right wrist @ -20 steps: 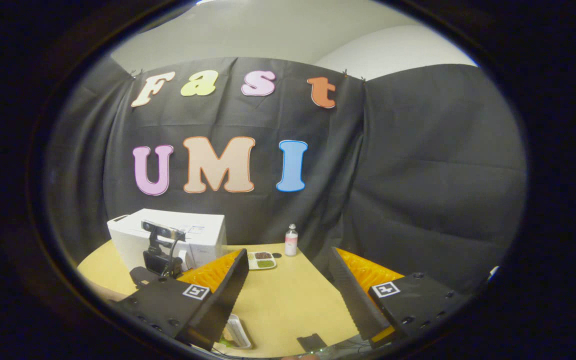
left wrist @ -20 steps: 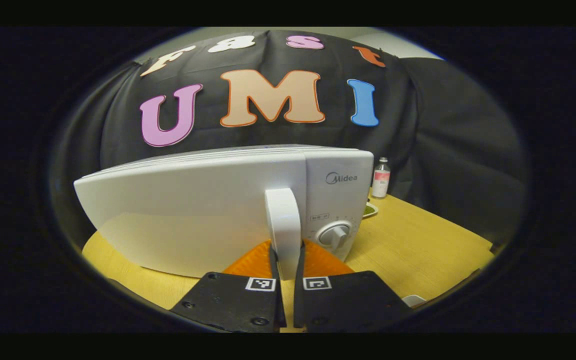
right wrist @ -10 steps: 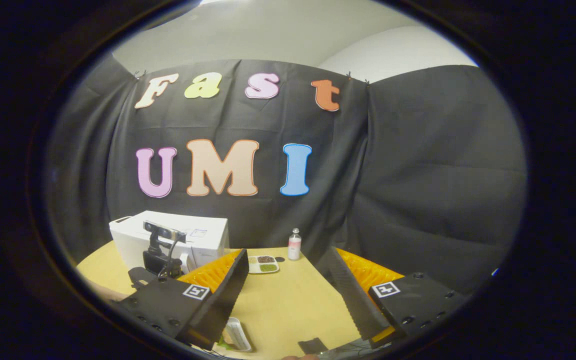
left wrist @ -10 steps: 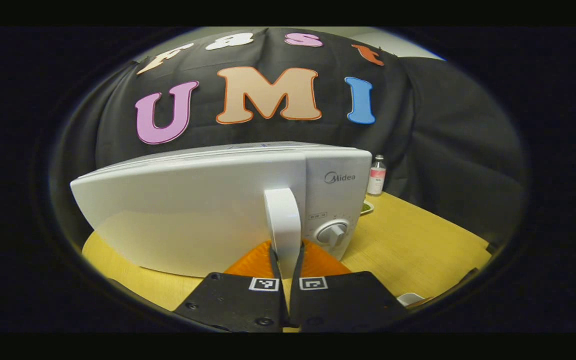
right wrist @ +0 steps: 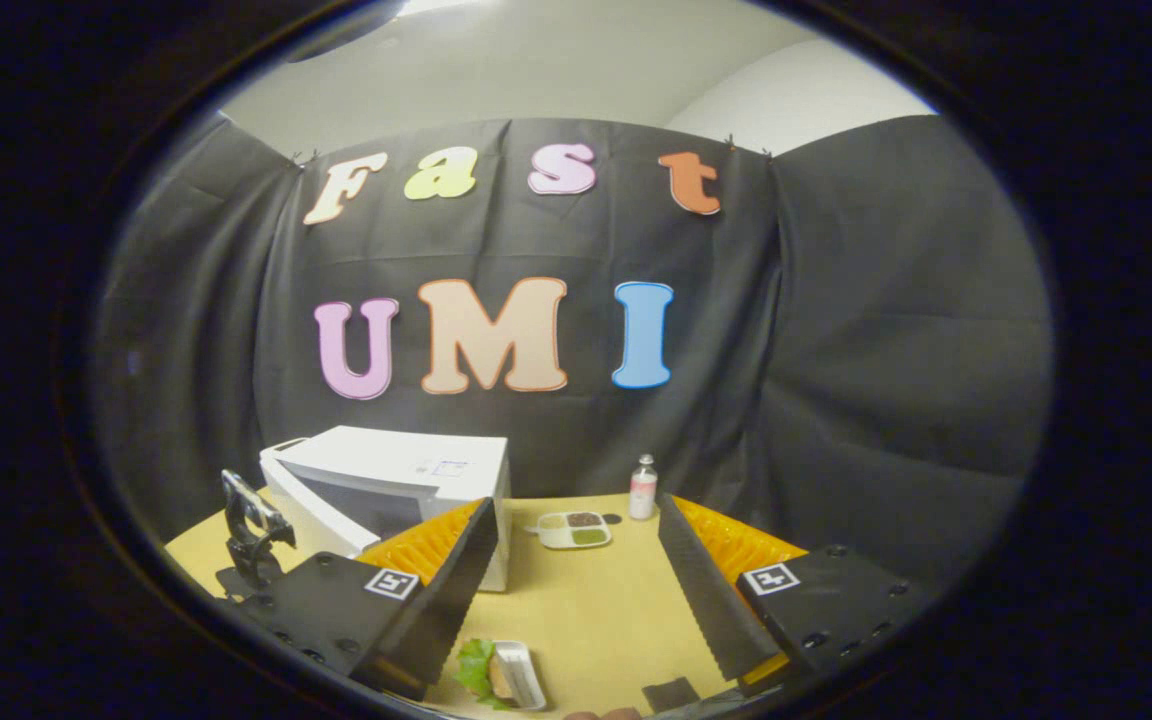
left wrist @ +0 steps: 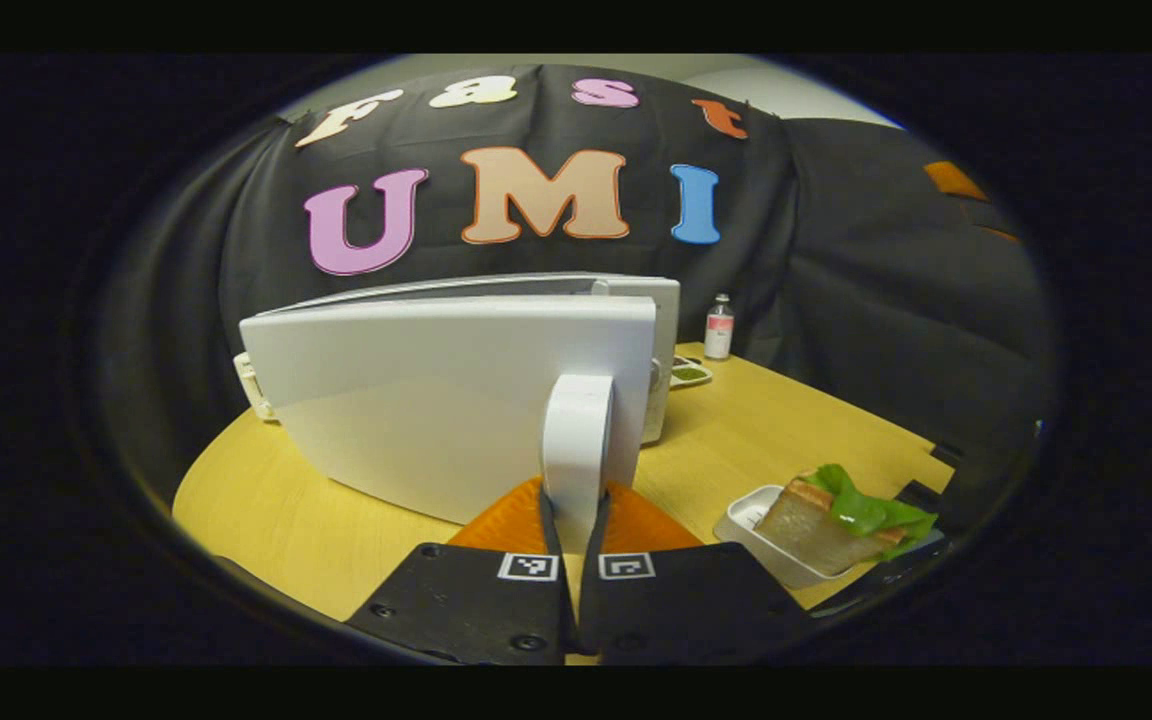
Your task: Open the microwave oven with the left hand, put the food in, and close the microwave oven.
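Door-opening is the step in hand. In the left gripper view the left gripper point(left wrist: 572, 520), at bottom centre, has its fingers pinched on the white handle point(left wrist: 577, 445) of the microwave door point(left wrist: 436, 390), which stands swung partly away from the microwave oven point(left wrist: 664, 330) behind it at centre. At lower right a white tray point(left wrist: 758, 525) on the yellow table point(left wrist: 336, 540) holds the food, a sandwich point(left wrist: 821, 520) with green lettuce. At upper right of centre a small bottle point(left wrist: 719, 327) stands near a divided dish point(left wrist: 688, 373) with green and dark contents. In the right gripper view the right gripper point(right wrist: 576, 580) hangs with fingers spread and empty above the table; the sandwich sits at bottom centre. Next, I judge, the door needs swinging wider, then the right gripper should grasp the tray.
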Demonstrator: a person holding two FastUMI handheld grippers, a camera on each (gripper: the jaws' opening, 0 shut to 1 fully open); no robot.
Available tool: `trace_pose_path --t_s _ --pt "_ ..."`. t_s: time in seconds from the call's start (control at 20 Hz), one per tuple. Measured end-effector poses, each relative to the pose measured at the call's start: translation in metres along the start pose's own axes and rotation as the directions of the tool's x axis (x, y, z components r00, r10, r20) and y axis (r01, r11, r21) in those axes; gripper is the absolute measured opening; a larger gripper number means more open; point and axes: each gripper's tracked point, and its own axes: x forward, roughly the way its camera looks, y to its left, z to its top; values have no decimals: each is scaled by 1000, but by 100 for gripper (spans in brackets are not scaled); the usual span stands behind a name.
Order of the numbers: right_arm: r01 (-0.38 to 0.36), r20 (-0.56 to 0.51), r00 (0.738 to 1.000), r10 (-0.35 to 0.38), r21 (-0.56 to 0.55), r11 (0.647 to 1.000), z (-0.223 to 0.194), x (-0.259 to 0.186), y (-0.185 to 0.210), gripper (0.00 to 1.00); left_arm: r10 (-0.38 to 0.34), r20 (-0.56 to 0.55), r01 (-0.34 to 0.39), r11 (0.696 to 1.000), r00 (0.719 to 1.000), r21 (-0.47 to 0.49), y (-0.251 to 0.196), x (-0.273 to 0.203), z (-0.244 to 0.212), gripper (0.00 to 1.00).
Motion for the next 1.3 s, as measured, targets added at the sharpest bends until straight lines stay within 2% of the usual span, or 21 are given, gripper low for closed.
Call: trace_pose_path --t_s 0.1,0.2,0.45,0.75,0.95,1.1,1.3 --pt "-42 -14 999 42 2 999 -7 -1 16 100 8 -24 -8 1000 1000 -8 9 -20 -10 1" --pt "-73 -22 997 73 3 997 -13 -1 29 97 32 -38 -33 999 999 -4 21 -41 -18 2" --pt "-106 -35 994 106 -8 994 -27 -7 54 96 117 -54 -118 993 992 -16 60 -85 -36 2" --pt "-98 -26 995 97 -30 995 -42 -17 66 96 205 -61 -206 978 977 -16 110 -124 -53 2" --pt "-77 -51 996 74 -72 994 -69 -26 61 96 295 -71 -298 954 953 -32 152 -149 -64 0" --pt "-90 -93 992 82 -90 992 -94 -29 61 97 294 -70 -299 951 953 -81 162 -154 -67 0" --pt "-107 -158 983 91 -103 989 -126 -33 60 97 278 -66 -283 957 958 -69 166 -154 -67 0"
